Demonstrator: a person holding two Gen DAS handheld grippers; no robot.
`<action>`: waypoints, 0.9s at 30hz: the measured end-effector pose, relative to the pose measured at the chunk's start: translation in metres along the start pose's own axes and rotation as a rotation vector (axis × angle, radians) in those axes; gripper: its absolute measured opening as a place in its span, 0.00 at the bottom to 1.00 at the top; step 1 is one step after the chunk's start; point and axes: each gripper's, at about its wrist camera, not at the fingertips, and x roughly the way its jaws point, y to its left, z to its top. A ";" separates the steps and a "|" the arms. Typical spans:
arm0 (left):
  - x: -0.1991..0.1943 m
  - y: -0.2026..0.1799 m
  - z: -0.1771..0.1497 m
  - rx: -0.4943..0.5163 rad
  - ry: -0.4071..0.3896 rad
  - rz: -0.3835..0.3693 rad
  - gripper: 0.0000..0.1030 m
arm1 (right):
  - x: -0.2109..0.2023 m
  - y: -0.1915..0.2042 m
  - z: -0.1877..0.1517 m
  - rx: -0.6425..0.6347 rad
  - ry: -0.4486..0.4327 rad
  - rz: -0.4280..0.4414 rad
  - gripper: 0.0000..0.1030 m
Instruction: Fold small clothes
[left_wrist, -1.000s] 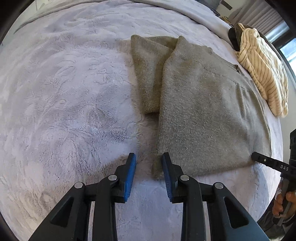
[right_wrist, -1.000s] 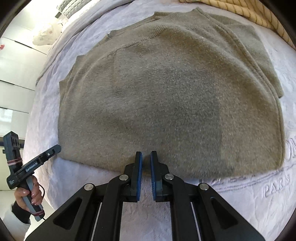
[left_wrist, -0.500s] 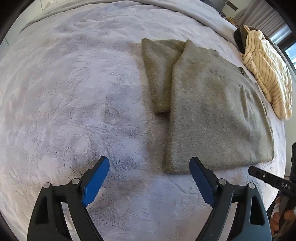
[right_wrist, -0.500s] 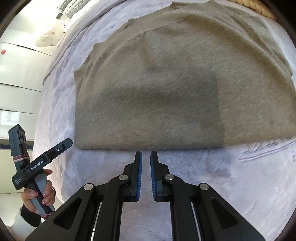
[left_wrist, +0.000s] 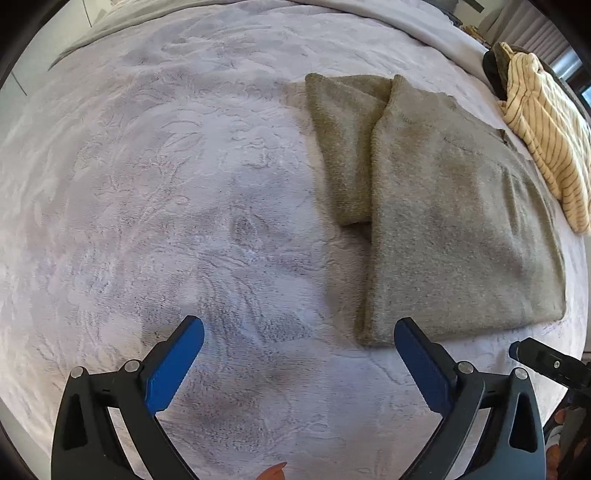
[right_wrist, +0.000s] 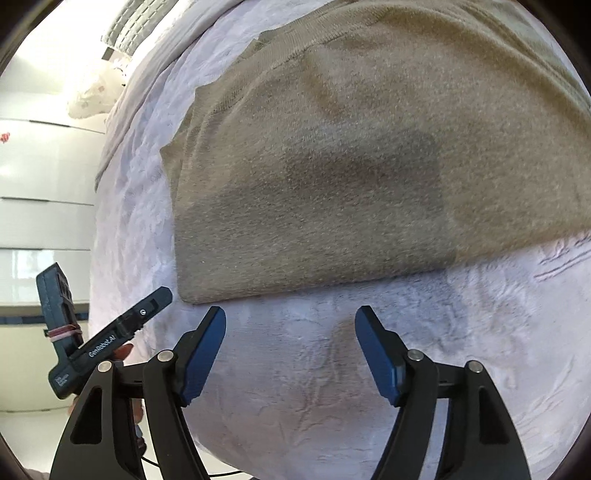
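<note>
A grey-green knit sweater (left_wrist: 458, 229) lies folded flat on the pale plush bedspread (left_wrist: 155, 192), with one sleeve (left_wrist: 343, 147) lying beside its left edge. My left gripper (left_wrist: 299, 345) is open and empty, just short of the sweater's near-left corner. In the right wrist view the same sweater (right_wrist: 369, 155) fills the upper frame. My right gripper (right_wrist: 290, 326) is open and empty, just in front of the sweater's near hem, close to its left corner.
A cream striped garment (left_wrist: 546, 133) lies piled at the far right of the bed, over something dark. The left gripper's handle (right_wrist: 107, 336) shows in the right wrist view at the bed's left edge. White walls lie beyond.
Both grippers have opened: the left widened from a narrow gap, the right from nearly shut. Both have drawn back from the sweater's near hem, and the right has shifted towards its left corner.
</note>
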 end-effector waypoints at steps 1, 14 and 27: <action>0.001 0.001 0.001 -0.005 0.005 0.016 1.00 | 0.001 0.000 0.000 0.005 0.001 0.004 0.74; 0.008 0.007 0.008 -0.016 0.023 0.015 1.00 | 0.025 -0.002 -0.003 0.175 -0.001 0.175 0.74; 0.004 0.012 0.022 -0.046 0.013 -0.063 1.00 | 0.055 0.005 0.009 0.314 -0.023 0.318 0.74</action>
